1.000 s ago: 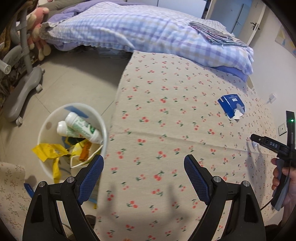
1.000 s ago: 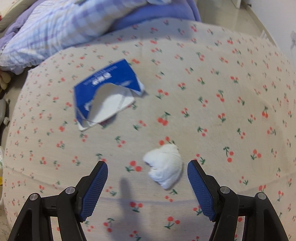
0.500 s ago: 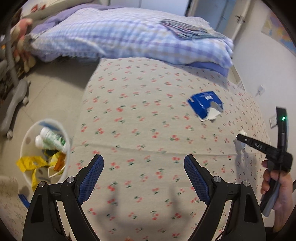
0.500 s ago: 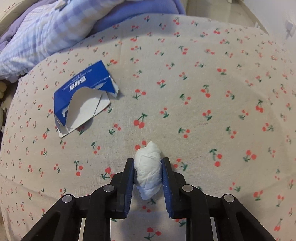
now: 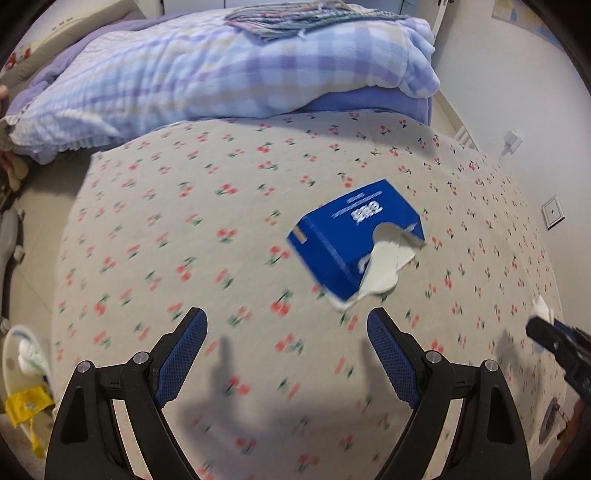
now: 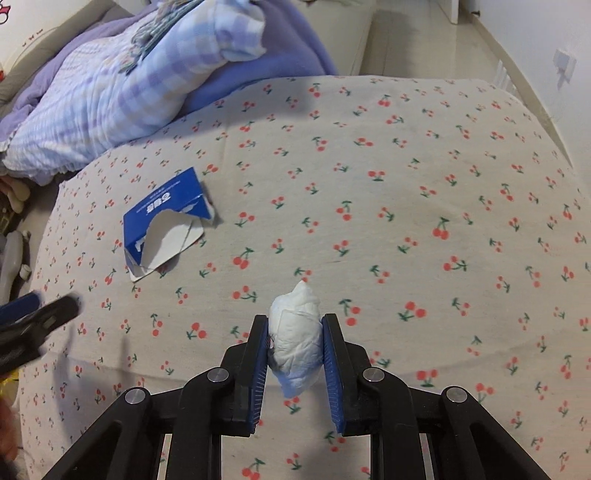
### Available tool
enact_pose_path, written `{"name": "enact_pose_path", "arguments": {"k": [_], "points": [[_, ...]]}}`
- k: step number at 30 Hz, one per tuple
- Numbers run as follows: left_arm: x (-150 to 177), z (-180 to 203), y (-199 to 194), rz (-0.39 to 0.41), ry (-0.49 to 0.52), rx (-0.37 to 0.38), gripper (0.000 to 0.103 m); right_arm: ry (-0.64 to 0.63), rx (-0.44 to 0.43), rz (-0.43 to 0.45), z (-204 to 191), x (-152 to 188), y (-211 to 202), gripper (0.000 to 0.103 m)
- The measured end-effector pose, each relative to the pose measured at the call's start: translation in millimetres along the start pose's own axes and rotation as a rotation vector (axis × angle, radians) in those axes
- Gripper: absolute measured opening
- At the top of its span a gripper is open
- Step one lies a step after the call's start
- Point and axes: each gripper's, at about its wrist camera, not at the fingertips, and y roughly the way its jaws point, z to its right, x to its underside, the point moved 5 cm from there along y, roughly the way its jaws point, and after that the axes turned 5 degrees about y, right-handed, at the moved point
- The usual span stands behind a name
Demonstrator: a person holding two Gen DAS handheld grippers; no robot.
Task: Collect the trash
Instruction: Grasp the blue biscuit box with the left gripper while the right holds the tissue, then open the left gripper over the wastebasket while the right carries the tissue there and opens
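Right tool (image 6: pixel 294 345) clamped on crumpled white tissue wad (image 6: pixel 295 336), blue pads pressed against both sides, wad poking out past the tips. Held over cherry-print sheet (image 6: pixel 388 206) of the bed; contact between wad and sheet not clear. In left wrist view, right tool (image 5: pixel 543 325) at far right edge with a bit of white tissue (image 5: pixel 541 309) showing at its tip.

Left tool (image 5: pixel 286 343) wide open, nothing between the pads, hovering over the sheet (image 5: pixel 166 229). Also visible blurred at left edge of right wrist view (image 6: pixel 33 321).

Torn blue tissue box (image 5: pixel 356 242) lying on the sheet ahead and to the right of left tool, white torn flap and paper hanging out its near-right end. Same box (image 6: pixel 166 225) in right wrist view, up-left of the held wad, well apart from it.

White trash bin (image 5: pixel 11 373) on the floor at lower left of left wrist view, mostly cut off; white bottle with green print (image 5: pixel 31 358) and yellow wrapper (image 5: pixel 27 404) inside.

Blue-and-white plaid quilt (image 5: pixel 221 70) piled at the far end of the bed, purple blanket (image 5: pixel 369 103) under it, folded striped cloth (image 5: pixel 295 16) on top. Wall socket (image 5: pixel 553 217) on white wall at right. Grey chair base (image 5: pixel 9 236) on floor at left edge.
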Motion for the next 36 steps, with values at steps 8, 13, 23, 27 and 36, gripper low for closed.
{"name": "enact_pose_path", "arguments": {"k": [8, 13, 23, 27, 36], "points": [[-23.5, 19.5, 36.1, 0.046, -0.004, 0.035, 0.077, 0.035, -0.017, -0.020, 17.2, -3.6, 1.2, 0.025], [-24.0, 20.2, 36.4, 0.072, 0.005, 0.011, 0.055, 0.044, -0.014, -0.024, 21.3, -6.0, 4.2, 0.025], [-6.4, -0.5, 12.3, 0.034, -0.044, -0.011, 0.030, 0.037, -0.017, -0.025, 13.8, -5.6, 3.2, 0.025], [6.8, -11.0, -7.8, 0.033, -0.048, -0.022, 0.029, 0.021, -0.019, -0.011, 6.1, -4.6, -2.8, 0.025], [42.6, -45.0, -70.5, 0.075, -0.039, -0.052, 0.029, -0.006, -0.068, 0.009, -25.2, 4.3, -22.7, 0.025]]}}
